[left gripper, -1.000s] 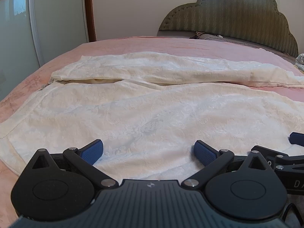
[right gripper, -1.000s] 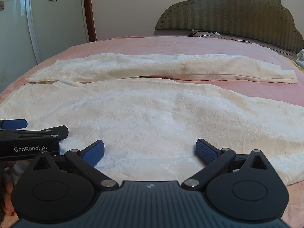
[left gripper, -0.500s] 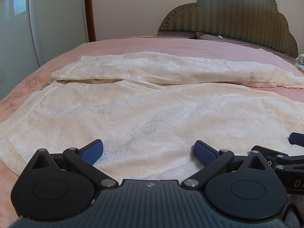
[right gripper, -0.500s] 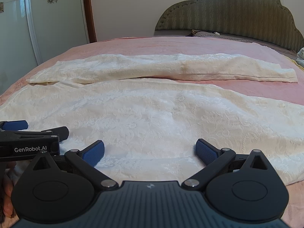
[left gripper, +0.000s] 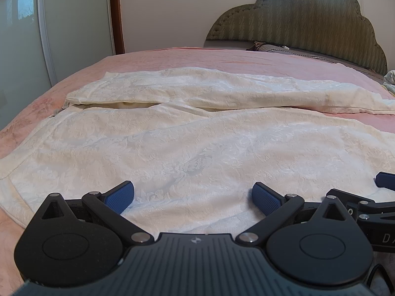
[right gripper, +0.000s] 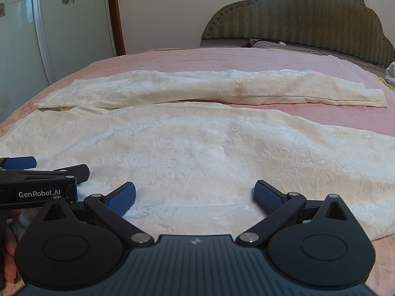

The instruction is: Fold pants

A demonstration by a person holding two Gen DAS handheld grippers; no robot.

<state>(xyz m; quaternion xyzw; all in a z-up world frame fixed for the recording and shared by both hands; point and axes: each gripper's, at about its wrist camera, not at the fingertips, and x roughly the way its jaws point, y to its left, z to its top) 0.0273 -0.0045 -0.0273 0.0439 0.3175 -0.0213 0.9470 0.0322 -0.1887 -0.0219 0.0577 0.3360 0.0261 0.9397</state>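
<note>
Cream patterned pants (left gripper: 197, 143) lie spread flat on the pink bed, waist to the left, both legs running right; they also show in the right wrist view (right gripper: 197, 148). The far leg (right gripper: 222, 91) lies apart from the near leg. My left gripper (left gripper: 192, 194) is open, its blue pads over the near edge of the near leg. My right gripper (right gripper: 195, 194) is open, low over the same near leg further right. Each gripper shows in the other's view: the right one (left gripper: 370, 197) at the left view's right edge, the left one (right gripper: 37, 180) at the right view's left edge.
The pink bedspread (left gripper: 222, 59) reaches a padded green headboard (left gripper: 308, 22) at the back right. Glass wardrobe doors (left gripper: 22, 49) and a wooden door frame stand at the left. A pillow (right gripper: 271, 45) lies by the headboard.
Almost nothing has changed. The right wrist view has dipped very slightly. Both grippers stay open over the near leg.
</note>
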